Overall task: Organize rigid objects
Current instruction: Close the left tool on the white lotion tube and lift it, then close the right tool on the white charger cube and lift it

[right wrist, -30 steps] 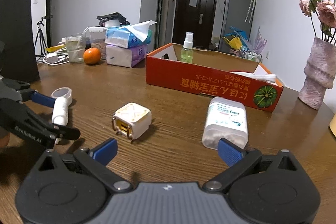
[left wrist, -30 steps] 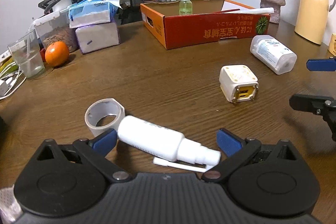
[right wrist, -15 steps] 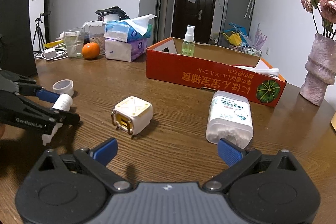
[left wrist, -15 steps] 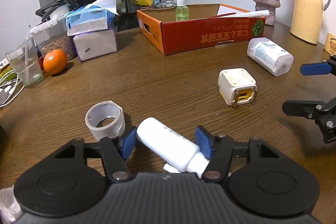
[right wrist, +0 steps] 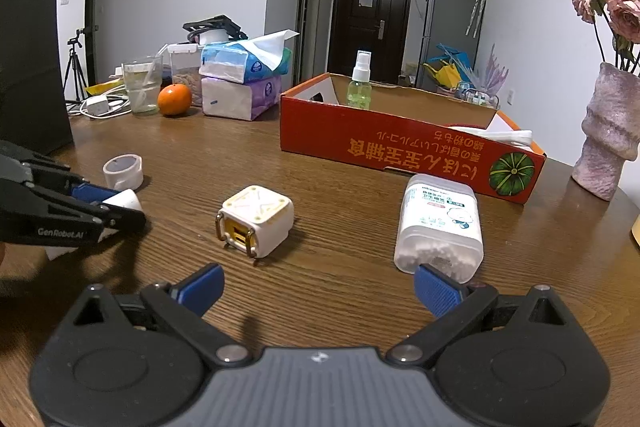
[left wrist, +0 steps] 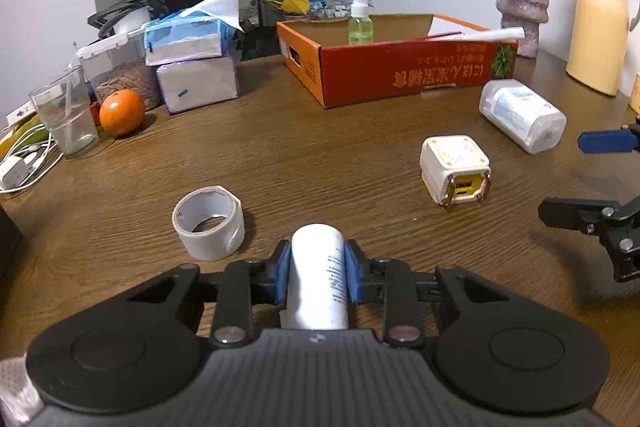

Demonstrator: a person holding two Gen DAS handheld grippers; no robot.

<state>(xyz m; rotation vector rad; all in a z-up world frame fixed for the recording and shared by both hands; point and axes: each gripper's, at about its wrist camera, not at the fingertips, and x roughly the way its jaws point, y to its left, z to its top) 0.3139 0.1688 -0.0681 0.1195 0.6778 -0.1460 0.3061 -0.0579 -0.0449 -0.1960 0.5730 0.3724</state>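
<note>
A white spray bottle lies lengthwise between my left gripper's blue pads. The jaws are closing and the pads press both its sides; its nozzle end is hidden under the gripper. From the right wrist view the left gripper sits low at the table's left with the bottle in it. My right gripper stands open with nothing in it, just short of a white cube charger and a clear cotton-swab tub lying on its side. The red cardboard box holds a green spray bottle.
A roll of tape stands just left of the held bottle. Tissue packs, an orange, a glass and cables crowd the far left. A vase and a cream thermos stand at the far right.
My left gripper's jaws went from wide open to shut on the white spray bottle, which swung round to lie along the fingers. The right gripper has stayed put.
</note>
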